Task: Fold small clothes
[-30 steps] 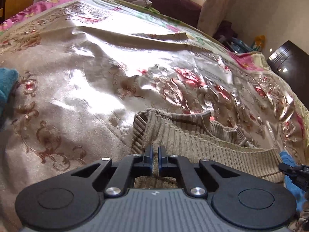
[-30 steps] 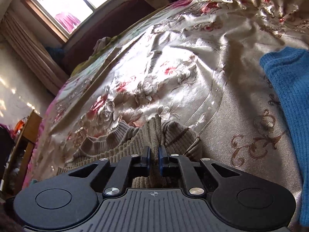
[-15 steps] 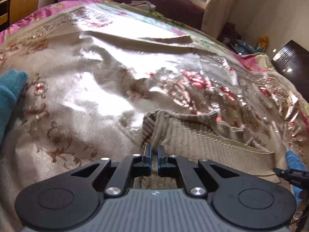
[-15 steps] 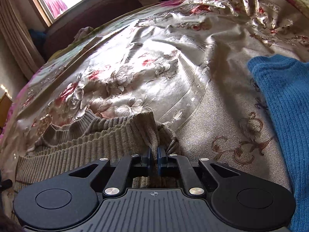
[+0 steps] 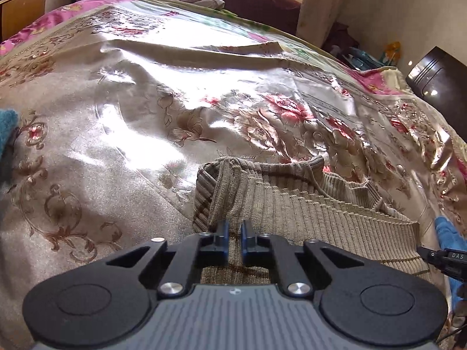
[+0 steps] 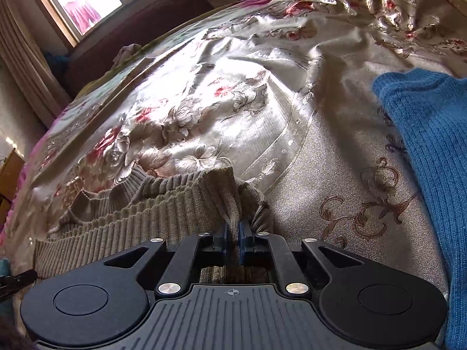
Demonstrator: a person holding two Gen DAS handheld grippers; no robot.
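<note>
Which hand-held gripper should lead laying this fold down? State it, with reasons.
Neither clearly; slight edge right. The right hand-held gripper visibly pinches a ridge of the beige sweater; the left hand-held gripper grips the opposite corner, its pinch less clear. Both should probably lower together.

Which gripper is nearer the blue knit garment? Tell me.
Right. The right gripper, shut on the beige ribbed sweater, has the blue knit garment close beside it. The left gripper grips the sweater's other end, further away.
</note>
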